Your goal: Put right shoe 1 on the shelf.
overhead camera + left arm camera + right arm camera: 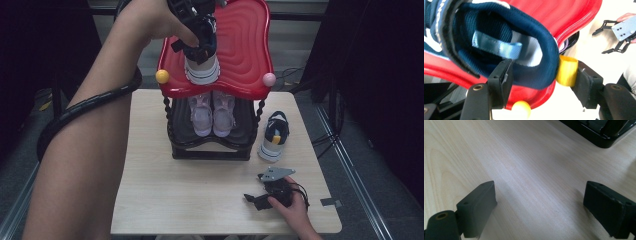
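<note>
A navy sneaker (202,70) with a white sole stands on the red top shelf (245,45) of a shoe rack. My left gripper (200,42) is at its heel. In the left gripper view my left gripper (544,72) is open: one jaw is inside the sneaker (499,25), the other outside against its yellow heel tab (567,71). The matching sneaker (274,136) lies on the table right of the rack. My right gripper (252,200) rests low over the table's near right part, open (539,200), with bare wood between its fingers.
A pink pair of shoes (212,112) sits on the black lower shelf (210,145). A yellow ball (162,76) and a pink ball (269,79) cap the red shelf's front corners. The light wooden table (175,200) has dark floor and cables around it.
</note>
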`<act>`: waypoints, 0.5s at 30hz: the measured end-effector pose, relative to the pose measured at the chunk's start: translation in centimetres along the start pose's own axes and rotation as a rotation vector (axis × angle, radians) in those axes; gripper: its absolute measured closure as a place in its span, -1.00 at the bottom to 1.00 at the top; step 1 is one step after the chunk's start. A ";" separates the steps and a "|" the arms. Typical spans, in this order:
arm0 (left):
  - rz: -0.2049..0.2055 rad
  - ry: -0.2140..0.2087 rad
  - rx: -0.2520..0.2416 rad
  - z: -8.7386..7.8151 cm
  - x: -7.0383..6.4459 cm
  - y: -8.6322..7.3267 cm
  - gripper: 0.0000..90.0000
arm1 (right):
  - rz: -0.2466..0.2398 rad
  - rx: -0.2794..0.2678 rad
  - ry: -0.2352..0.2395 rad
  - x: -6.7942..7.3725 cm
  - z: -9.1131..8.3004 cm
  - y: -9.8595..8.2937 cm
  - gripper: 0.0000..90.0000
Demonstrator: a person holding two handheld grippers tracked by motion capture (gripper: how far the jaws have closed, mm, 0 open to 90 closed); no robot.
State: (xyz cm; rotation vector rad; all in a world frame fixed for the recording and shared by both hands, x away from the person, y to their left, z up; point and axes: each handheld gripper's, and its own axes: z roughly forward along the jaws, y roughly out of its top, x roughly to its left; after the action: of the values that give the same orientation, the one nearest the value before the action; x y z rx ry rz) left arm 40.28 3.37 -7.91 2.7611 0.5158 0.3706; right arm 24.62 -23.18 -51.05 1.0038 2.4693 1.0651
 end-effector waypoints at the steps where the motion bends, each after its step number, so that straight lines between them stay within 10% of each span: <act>1: -0.005 0.003 -0.005 -0.1 0.1 -0.2 -0.20 | -0.001 0.000 0.000 0.0 0.0 0.0 -0.77; 15: -0.083 -0.004 -0.033 -1.0 0.9 -3.6 -0.39 | 0.000 0.000 0.000 0.0 0.0 0.0 -0.77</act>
State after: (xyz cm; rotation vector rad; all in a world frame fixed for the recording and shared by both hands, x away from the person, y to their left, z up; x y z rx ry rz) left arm 39.67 7.12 -8.05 2.6980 0.6148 0.3503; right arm 24.62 -23.18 -51.05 1.0036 2.4692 1.0648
